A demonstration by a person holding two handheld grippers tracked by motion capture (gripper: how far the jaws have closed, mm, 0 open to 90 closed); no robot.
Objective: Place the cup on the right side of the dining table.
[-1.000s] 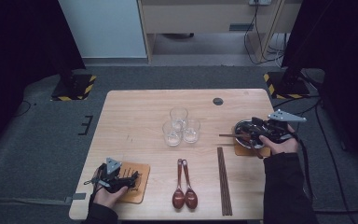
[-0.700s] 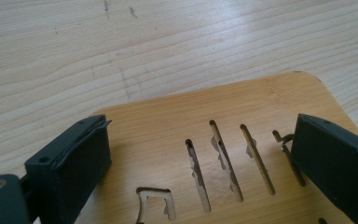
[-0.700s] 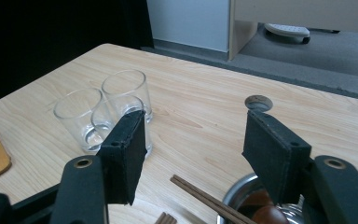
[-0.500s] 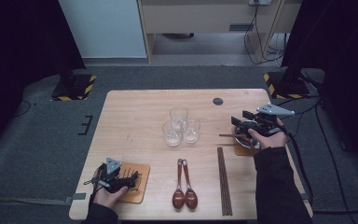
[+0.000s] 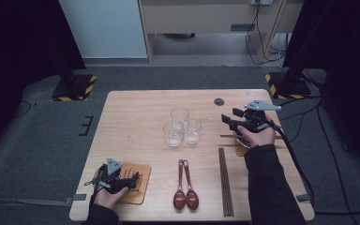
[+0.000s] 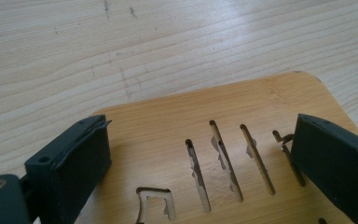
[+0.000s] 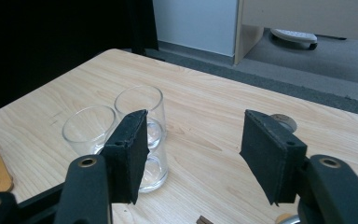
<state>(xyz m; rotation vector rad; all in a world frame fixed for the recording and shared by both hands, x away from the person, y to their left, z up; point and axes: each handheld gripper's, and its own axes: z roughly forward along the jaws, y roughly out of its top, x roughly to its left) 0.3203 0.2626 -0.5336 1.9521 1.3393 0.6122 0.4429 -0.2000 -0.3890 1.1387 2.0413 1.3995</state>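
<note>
I held my right gripper just right of the cluster of three clear drinking glasses at the middle of the light wooden table, its jaws apart with nothing between them. My left gripper, well apart from the glasses at the near left, rested over the slotted bamboo coaster, jaws apart, gripping nothing.

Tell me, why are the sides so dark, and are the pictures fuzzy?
High view: light falls on the table while black curtains darken both sides; the picture is soft. Left gripper view: the wooden coaster looks sharp, the close jaws slightly blurred. Right gripper view: the glasses catch pale glints, with darkness at top left.
</note>
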